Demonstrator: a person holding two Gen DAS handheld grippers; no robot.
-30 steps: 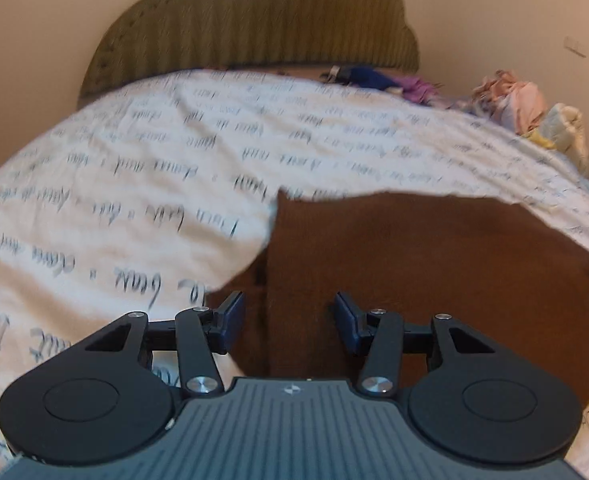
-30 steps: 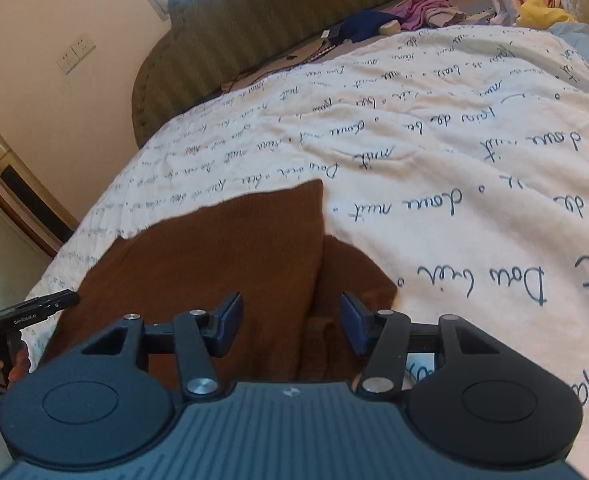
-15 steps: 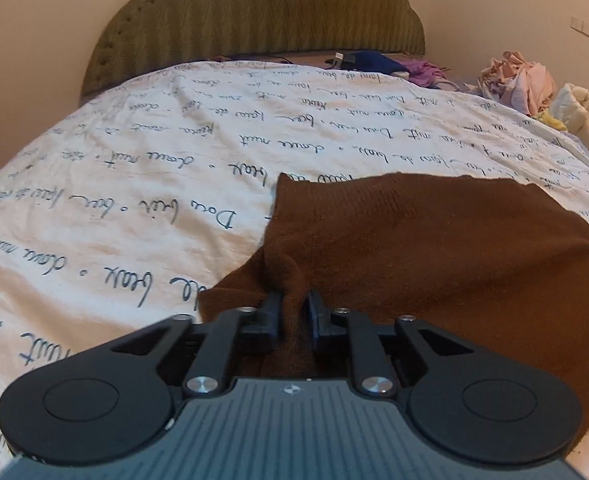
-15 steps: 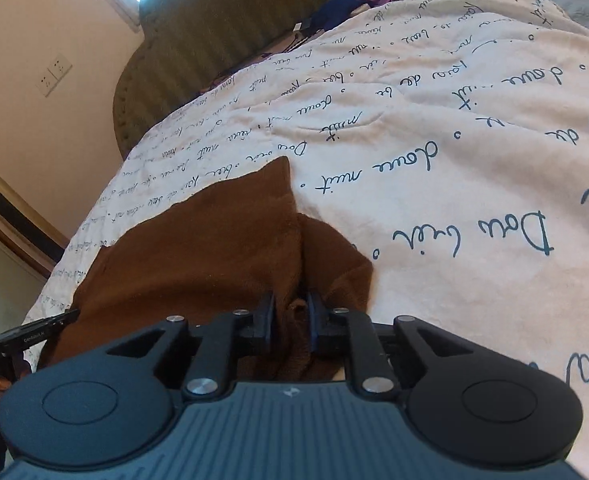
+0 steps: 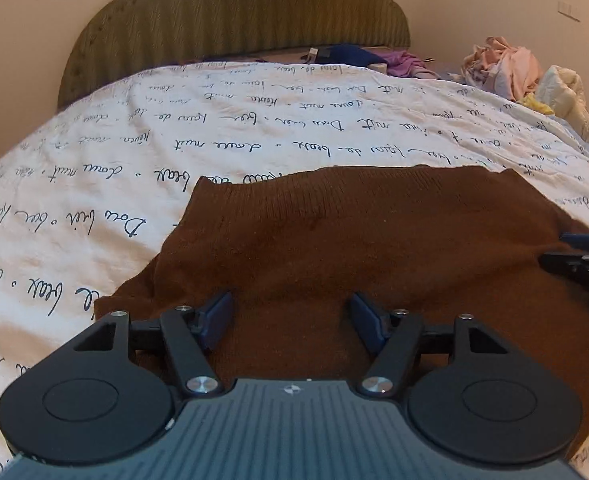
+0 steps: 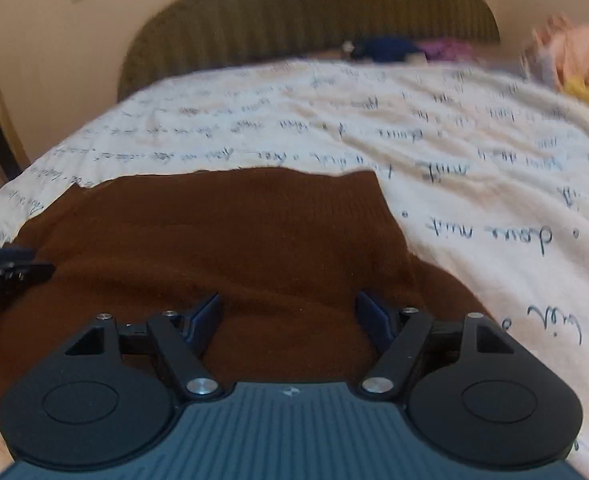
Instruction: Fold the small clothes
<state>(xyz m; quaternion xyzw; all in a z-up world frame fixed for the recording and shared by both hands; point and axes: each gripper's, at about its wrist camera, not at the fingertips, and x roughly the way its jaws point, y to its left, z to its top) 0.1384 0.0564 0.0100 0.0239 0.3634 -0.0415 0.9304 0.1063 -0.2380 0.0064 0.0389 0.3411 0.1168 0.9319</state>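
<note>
A brown knit garment (image 5: 358, 240) lies flat on the white bedspread, folded with a straight far edge; it also shows in the right wrist view (image 6: 230, 240). My left gripper (image 5: 290, 316) is open and empty just above the garment's near left part. My right gripper (image 6: 288, 314) is open and empty above the garment's near right part. The right gripper's tip shows at the right edge of the left wrist view (image 5: 582, 256). The left gripper's tip shows at the left edge of the right wrist view (image 6: 6, 268).
The white bedspread (image 5: 174, 152) with black script covers the bed. A green headboard (image 5: 238, 16) stands at the far end. Blue and purple clothes (image 5: 366, 58) lie by it. A pile of pink and yellow clothes (image 5: 514, 72) sits at the far right.
Both grippers shut on the garment's near edge half a second ago and have since opened and let it go. The garment's near part is now laid over, covering more of the bed ahead.
</note>
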